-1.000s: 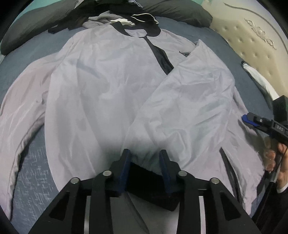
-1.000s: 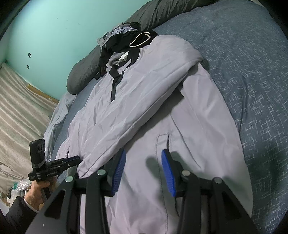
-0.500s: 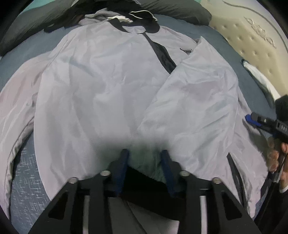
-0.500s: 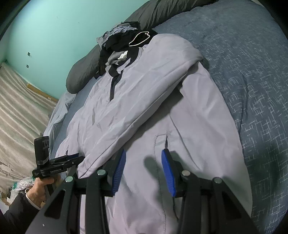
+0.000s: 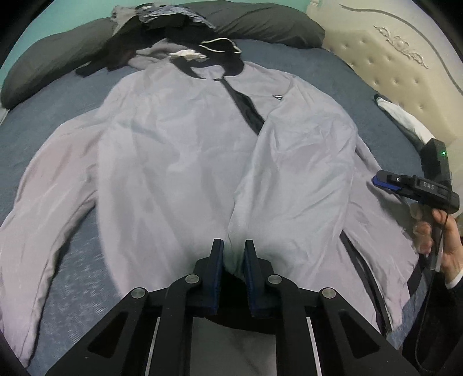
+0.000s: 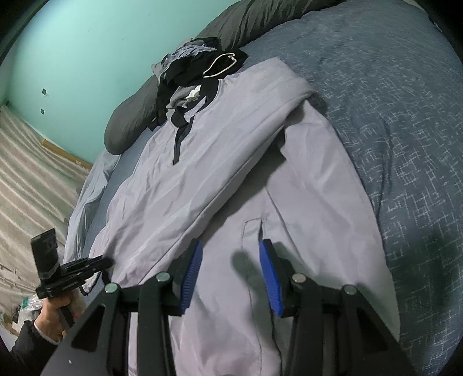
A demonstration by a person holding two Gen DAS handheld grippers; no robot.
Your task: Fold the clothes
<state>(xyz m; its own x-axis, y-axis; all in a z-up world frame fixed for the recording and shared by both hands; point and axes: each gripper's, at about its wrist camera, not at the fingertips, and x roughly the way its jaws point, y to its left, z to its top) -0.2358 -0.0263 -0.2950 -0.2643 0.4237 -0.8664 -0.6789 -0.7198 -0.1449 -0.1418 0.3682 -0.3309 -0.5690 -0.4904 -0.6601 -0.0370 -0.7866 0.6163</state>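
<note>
A light grey jacket (image 5: pixel 179 150) with a black zip placket and collar lies flat on the blue bed, also in the right wrist view (image 6: pixel 202 179). Its right sleeve (image 5: pixel 295 173) is folded across the front, cuff end at the hem. My left gripper (image 5: pixel 233 256) is shut on that sleeve's cuff end at the near hem. My right gripper (image 6: pixel 230 260) is open and empty, just above the jacket's right side near a pocket slit (image 6: pixel 262 228). It also shows in the left wrist view (image 5: pixel 385 182). The left sleeve (image 5: pixel 43 208) lies spread out.
A pile of dark clothes (image 5: pixel 162 34) lies by the collar against dark grey pillows (image 5: pixel 266 26). A cream tufted headboard (image 5: pixel 399 66) is at right, with a white and dark garment (image 5: pixel 405 121) beside it. Blue bedding (image 6: pixel 405 115) and a turquoise wall (image 6: pixel 86 57) surround.
My left gripper's jaws have closed from open onto the folded sleeve's cuff end. The right gripper has stayed open and almost still over the jacket's right side.
</note>
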